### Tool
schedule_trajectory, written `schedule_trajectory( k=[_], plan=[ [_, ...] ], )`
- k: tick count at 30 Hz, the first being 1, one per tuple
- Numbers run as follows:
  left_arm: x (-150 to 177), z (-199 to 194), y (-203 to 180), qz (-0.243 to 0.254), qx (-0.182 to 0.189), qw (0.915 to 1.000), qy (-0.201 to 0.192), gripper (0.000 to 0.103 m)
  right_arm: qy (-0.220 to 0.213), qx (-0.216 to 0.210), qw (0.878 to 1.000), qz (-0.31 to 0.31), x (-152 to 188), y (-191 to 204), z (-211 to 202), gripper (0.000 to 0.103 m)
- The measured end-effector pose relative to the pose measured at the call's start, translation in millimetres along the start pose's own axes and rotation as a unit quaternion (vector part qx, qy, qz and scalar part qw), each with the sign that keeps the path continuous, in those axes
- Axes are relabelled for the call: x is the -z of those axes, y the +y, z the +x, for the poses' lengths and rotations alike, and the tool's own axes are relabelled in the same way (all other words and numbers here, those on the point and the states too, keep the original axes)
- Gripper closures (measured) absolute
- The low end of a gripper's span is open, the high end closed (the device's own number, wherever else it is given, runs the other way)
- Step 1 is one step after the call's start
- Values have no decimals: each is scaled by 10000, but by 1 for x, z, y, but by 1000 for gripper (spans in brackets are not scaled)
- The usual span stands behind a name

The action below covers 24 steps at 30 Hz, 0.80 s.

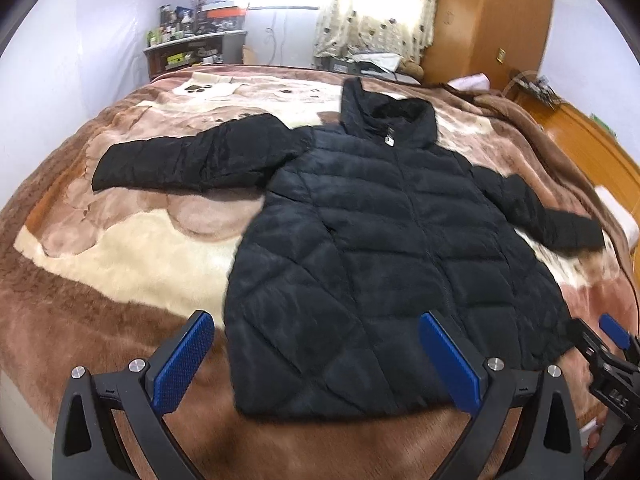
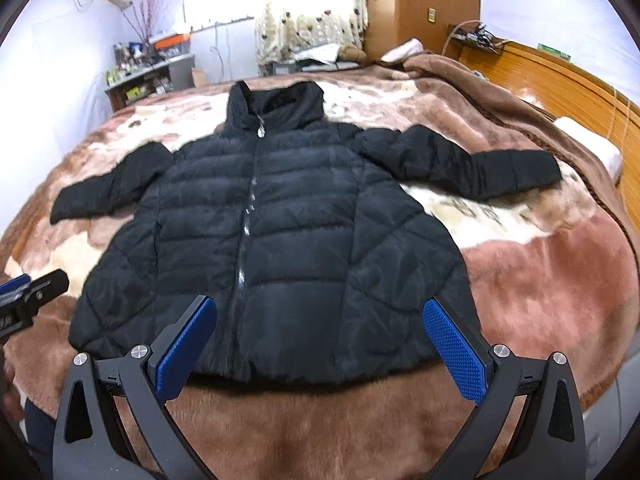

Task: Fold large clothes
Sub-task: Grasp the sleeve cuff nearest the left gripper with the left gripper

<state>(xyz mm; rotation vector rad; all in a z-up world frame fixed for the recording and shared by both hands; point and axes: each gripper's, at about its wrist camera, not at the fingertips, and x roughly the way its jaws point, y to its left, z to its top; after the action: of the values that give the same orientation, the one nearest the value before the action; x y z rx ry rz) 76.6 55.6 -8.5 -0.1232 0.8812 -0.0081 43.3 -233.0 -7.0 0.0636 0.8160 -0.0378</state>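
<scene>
Claws first: my left claw [image 1: 316, 356] is wide open and holds nothing. Its two blue pads [image 1: 182, 354] hang over the bottom edge of the black puffy coat [image 1: 384, 248], near the coat's left corner. My right claw [image 2: 320, 344] is wide open too and holds nothing. Its blue pads [image 2: 454, 344] hang over the bottom edge of the coat [image 2: 272, 240], more to the right side. Both claws are above the coat, and I cannot tell if they touch it. From my left claw's camera I see the tip of my right claw [image 1: 608, 344] at the far right. From my right claw's camera I see the tip of my left claw [image 2: 28, 292] at the far left.

The coat lies flat on the bed with its front up and the zipper [image 2: 246, 220] closed. Both sleeves are spread out to the sides. The hood [image 1: 384, 112] points away from me.

Under the coat is a fuzzy brown and cream blanket [image 1: 120, 264] that covers the bed. A white pillow [image 2: 592, 152] sits by the wooden headboard [image 2: 560, 76] on the right. Far back are a shelf full of small things [image 1: 192, 44], a spotted curtain [image 2: 308, 8] and a wooden door [image 1: 492, 20].
</scene>
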Motion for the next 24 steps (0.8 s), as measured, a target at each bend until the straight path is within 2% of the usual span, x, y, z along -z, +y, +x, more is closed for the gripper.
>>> schedule_trajectory(
  k=[3, 7, 10, 13, 14, 17, 20, 23, 24],
  plan=[
    [-23, 24, 36, -375, 8, 9993, -2, 0, -60, -150, 9998, 69, -12, -5, 13, 0],
    [-53, 55, 90, -953, 28, 9954, 27, 0, -26, -241, 9996, -131, -33, -4, 38, 0],
    [-79, 77, 127, -1174, -388, 9923, -105, 0, 84, -332, 9993, -146, -48, -4, 61, 0],
    [-103, 100, 164, -1476, -522, 9875, -182, 0, 156, -329, 9992, -165, -62, -1, 82, 0],
    [-112, 111, 182, -1751, -490, 9832, -171, 0, 139, -325, 9993, -145, -67, 0, 89, 0],
    [-129, 132, 223, -2298, -721, 9704, -182, 0, 38, -444, 9990, 14, -80, 4, 104, 0],
    [-137, 154, 265, -3004, -1072, 9477, -144, 0, 58, -423, 9991, 33, -92, 12, 123, 0],
    [-145, 181, 303, -3417, -1101, 9333, 6, 1, 87, -320, 9993, -189, -103, 28, 139, 0],
    [-147, 186, 311, -3472, -1118, 9311, 30, 1, 106, -305, 9991, -283, -105, 33, 144, 0]
  ],
)
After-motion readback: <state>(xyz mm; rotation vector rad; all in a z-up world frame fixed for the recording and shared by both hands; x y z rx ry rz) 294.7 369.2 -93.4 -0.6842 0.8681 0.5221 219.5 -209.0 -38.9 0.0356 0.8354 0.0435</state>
